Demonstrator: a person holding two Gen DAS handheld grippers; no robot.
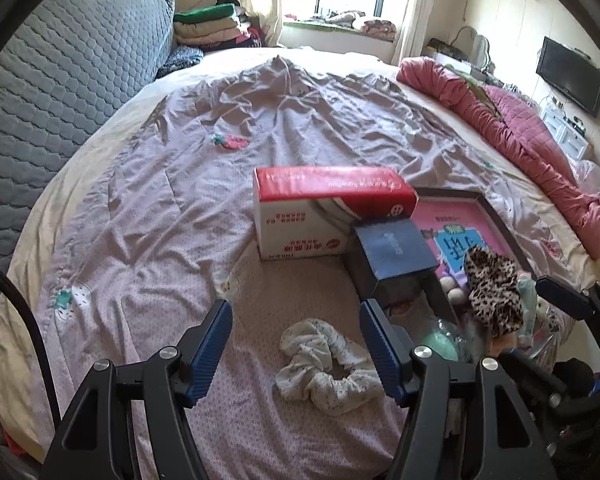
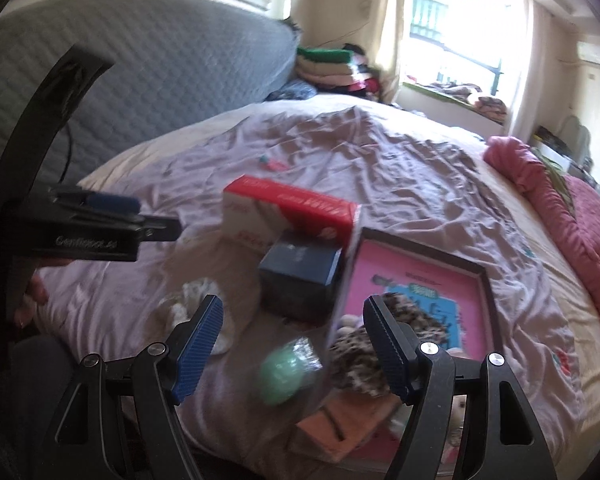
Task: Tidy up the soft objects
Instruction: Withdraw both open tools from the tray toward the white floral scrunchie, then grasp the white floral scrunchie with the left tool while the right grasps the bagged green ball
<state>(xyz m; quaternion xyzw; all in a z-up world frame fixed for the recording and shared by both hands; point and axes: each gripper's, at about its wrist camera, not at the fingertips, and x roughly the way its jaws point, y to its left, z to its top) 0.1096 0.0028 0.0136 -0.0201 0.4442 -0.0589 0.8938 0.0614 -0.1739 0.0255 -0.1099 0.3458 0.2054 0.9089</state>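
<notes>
A white floral scrunchie [image 1: 324, 368] lies on the lilac bedsheet between the fingers of my left gripper [image 1: 295, 308]; its jaws stand open and the pads do not touch the scrunchie. A leopard-print scrunchie [image 1: 492, 288] sits in a dark-rimmed tray with a pink bottom [image 1: 452, 196], among other small soft items. My right gripper [image 2: 293, 304] hovers open and empty above a pale green ball in clear plastic [image 2: 284, 372]. Its right finger is in front of the leopard scrunchie [image 2: 360, 356]. The left gripper [image 2: 152, 232] shows at the left of the right wrist view, above the white scrunchie [image 2: 196, 300].
A red-and-white carton [image 1: 328, 204] and a dark blue box [image 1: 392, 252] stand left of the tray. A pink quilt [image 1: 520, 128] is bunched along the bed's right edge. A grey padded headboard [image 1: 60, 80] and folded blankets [image 1: 212, 24] are at the left and back.
</notes>
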